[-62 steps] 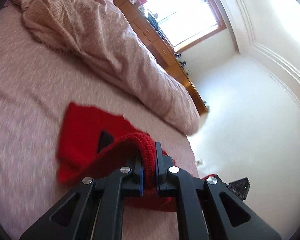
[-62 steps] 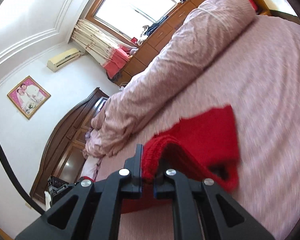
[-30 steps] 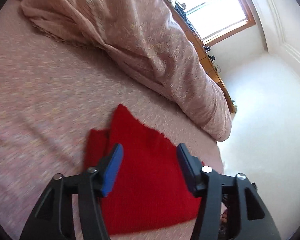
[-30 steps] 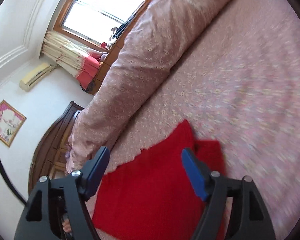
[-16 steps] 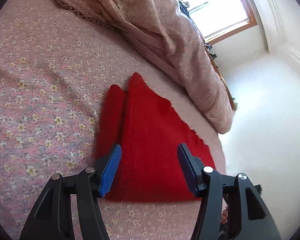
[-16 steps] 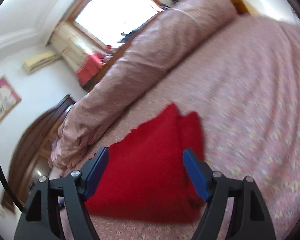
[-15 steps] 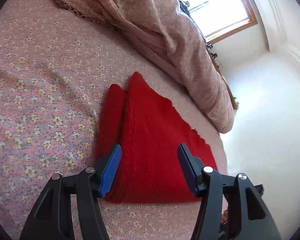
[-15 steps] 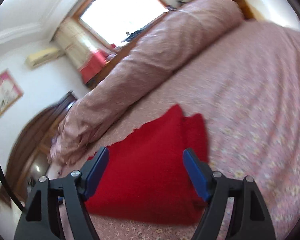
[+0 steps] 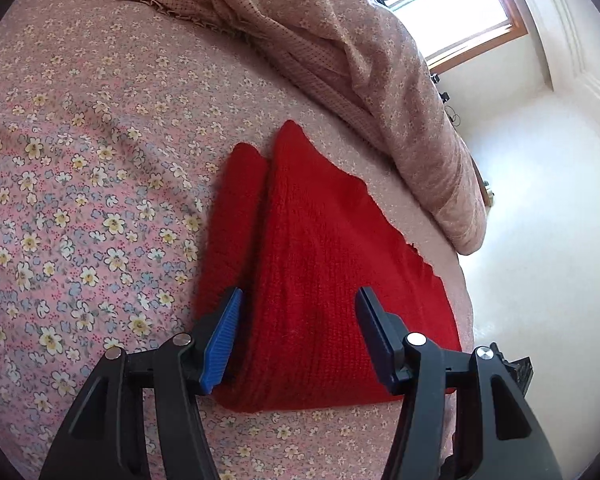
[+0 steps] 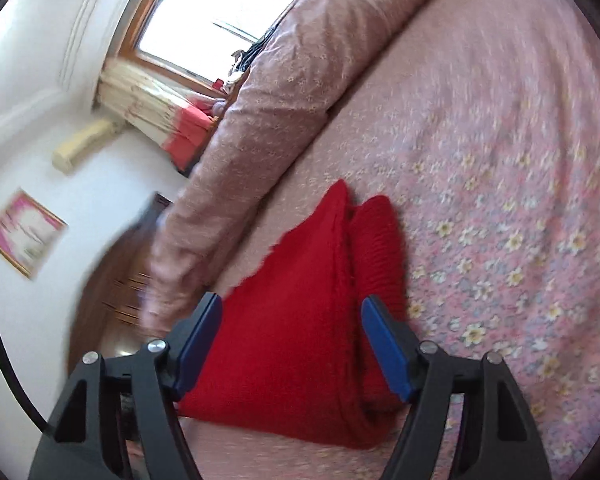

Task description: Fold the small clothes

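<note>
- Looking along the left hand-held gripper (image 9: 298, 330): its jaws stand apart, holding nothing, just above the folded red knit garment (image 9: 320, 264), which lies flat on the flowered bed sheet (image 9: 80, 200) beside a bunched quilt (image 9: 360, 52).
- Right wrist view: the right hand-held gripper (image 10: 292, 338) has jaws apart and empty, having just narrowed slightly, over the red knit garment (image 10: 300, 312).

Bedroom: bed (image 9: 80, 128) w/ duvet (image 10: 284, 80) (floral).

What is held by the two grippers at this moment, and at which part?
Nothing is held. The left gripper and the right gripper stand open above the red knit garment lying on the bed.
</note>
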`<action>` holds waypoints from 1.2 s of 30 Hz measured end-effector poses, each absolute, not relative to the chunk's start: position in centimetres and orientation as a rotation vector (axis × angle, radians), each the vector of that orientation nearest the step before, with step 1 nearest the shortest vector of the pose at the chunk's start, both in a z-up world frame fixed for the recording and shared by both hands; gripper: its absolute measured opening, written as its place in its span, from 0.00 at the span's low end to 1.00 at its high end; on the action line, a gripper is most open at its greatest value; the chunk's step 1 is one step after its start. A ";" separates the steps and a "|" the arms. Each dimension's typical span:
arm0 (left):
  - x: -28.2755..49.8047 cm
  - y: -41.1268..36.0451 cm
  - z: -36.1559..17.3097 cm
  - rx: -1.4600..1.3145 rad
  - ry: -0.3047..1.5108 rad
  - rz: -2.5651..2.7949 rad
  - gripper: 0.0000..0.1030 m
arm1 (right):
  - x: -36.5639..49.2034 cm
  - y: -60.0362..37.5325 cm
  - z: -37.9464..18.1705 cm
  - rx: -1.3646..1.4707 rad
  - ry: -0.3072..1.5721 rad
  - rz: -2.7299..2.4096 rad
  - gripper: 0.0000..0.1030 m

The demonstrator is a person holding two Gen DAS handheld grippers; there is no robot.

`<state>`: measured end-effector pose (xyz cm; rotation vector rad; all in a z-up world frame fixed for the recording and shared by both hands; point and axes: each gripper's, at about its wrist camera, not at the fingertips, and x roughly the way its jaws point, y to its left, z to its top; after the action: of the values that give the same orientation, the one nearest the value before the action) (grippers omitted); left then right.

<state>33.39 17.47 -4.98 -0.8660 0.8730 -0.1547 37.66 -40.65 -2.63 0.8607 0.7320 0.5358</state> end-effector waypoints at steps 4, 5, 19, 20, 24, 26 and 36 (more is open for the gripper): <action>33.4 17.7 -4.8 -0.862 0.869 -0.149 0.50 | 37.8 -40.8 -2.9 0.883 0.740 0.557 0.74; 33.4 17.7 -4.7 -0.859 0.867 -0.150 0.50 | 37.9 -40.4 -3.1 0.869 0.759 0.566 0.74; 34.7 19.4 -5.7 -0.968 0.846 -0.231 0.50 | 38.7 -37.5 -4.0 0.753 0.851 0.559 0.74; 34.5 19.0 -5.8 -0.975 0.871 -0.261 0.50 | 38.7 -37.6 -4.1 0.762 0.852 0.560 0.74; 32.2 16.7 -4.8 -0.876 0.916 -0.318 0.50 | 38.5 -38.2 -4.1 0.771 0.859 0.569 0.74; 31.3 16.6 -4.4 -0.873 0.902 -0.317 0.50 | 38.4 -38.1 -4.0 0.769 0.861 0.574 0.74; 32.5 19.0 -6.0 -0.978 0.869 -0.249 0.24 | 38.5 -37.6 -4.1 0.757 0.861 0.597 0.58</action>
<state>32.53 19.01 -5.97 -0.9782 0.8694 -0.2493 38.53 -37.60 -4.10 0.7575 0.8608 0.5966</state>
